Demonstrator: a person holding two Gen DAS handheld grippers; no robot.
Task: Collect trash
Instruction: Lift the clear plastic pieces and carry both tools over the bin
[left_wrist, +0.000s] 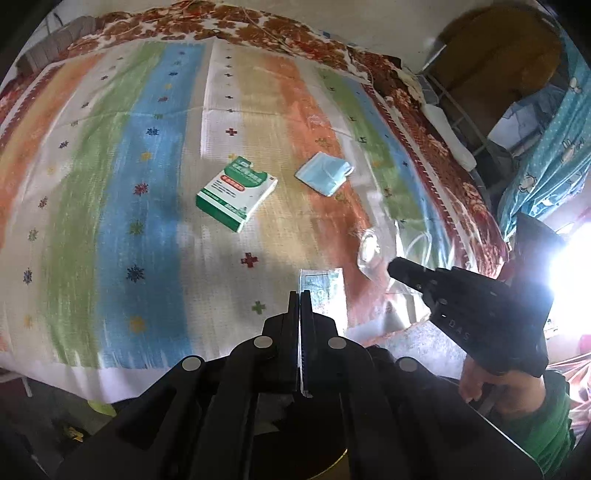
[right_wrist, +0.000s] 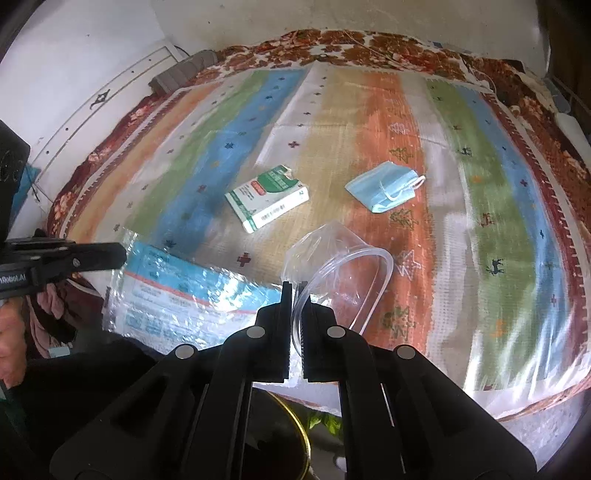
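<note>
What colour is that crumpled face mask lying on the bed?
Light blue, with white ear loops. The face mask shows best in the right wrist view.

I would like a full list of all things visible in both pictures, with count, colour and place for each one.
carton box: one, green and white, lying flat near the middle of the bedsheet.
face mask: one, light blue, crumpled, right of the carton box and apart from it.
plastic bag: one, clear with blue and white print, at the near edge of the bed, held up by both tongs.
bedsheet: one, striped orange, green, blue and white, spread over the bed.
blanket: one, red-brown floral, under the bedsheet, showing at its borders.
curtain: one, teal, patterned, far right.
left tongs: one, black, shut on the plastic bag.
right tongs: one, black, shut on the plastic bag.
sleeve: one, green, behind the right tongs.
</note>
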